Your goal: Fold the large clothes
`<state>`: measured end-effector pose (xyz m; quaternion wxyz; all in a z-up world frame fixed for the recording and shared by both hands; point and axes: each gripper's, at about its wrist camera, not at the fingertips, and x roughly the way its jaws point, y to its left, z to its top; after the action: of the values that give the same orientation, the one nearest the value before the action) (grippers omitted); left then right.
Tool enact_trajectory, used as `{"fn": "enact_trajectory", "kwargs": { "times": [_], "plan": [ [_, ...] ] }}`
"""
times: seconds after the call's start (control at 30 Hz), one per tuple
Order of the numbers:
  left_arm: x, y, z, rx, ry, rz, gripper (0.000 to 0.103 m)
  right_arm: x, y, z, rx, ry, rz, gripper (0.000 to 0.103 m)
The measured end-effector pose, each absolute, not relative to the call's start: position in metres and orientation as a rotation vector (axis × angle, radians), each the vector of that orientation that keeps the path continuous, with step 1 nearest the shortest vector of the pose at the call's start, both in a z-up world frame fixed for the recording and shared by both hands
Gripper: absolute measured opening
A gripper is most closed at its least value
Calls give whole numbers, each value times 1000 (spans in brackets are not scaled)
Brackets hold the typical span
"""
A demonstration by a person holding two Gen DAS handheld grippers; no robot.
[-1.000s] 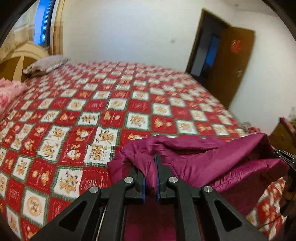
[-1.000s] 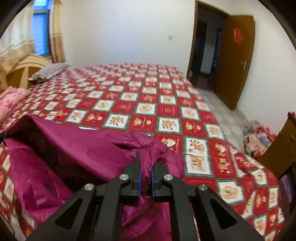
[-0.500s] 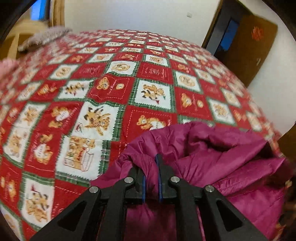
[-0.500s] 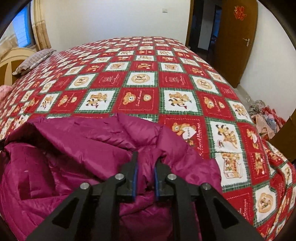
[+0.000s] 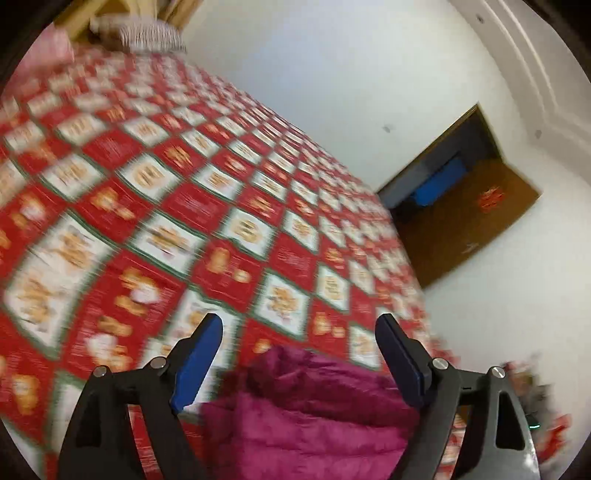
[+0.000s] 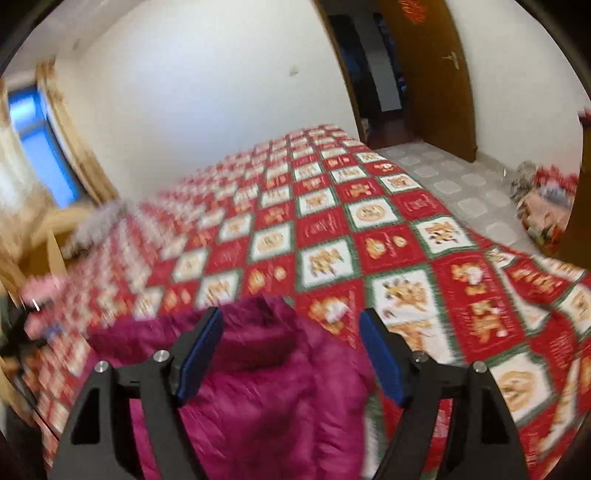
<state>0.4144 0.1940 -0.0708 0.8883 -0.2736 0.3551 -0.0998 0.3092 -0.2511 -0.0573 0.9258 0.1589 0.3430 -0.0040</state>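
- The jacket lies on the bedspread, at its near edge.
- The left gripper and right gripper hang above the jacket, jaws spread wide.
- A pillow sits at the bed's far left.
- The door stands beyond the bed, right.

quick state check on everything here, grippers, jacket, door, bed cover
left gripper: open, fingers spread, holding nothing
right gripper: open, fingers spread, holding nothing
magenta jacket: released, lying bunched on the bed
wooden door: open
patchwork bedspread: spread over the bed
pillow: lying at the head of the bed
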Motion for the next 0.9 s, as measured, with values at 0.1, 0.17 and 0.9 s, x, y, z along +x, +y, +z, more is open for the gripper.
{"fn": "enact_trajectory", "kwargs": {
  "times": [0.1, 0.17, 0.9],
  "plan": [
    [394, 155, -67, -348, 752, -237, 85, 309, -225, -68, 135, 762, 4, 79],
    [378, 118, -73, -243, 760, -284, 85, 313, -209, -83, 52, 796, 27, 78],
    [406, 67, -185, -18, 863, -79, 89, 296, -243, -105, 90, 797, -231, 7]
  ]
}}
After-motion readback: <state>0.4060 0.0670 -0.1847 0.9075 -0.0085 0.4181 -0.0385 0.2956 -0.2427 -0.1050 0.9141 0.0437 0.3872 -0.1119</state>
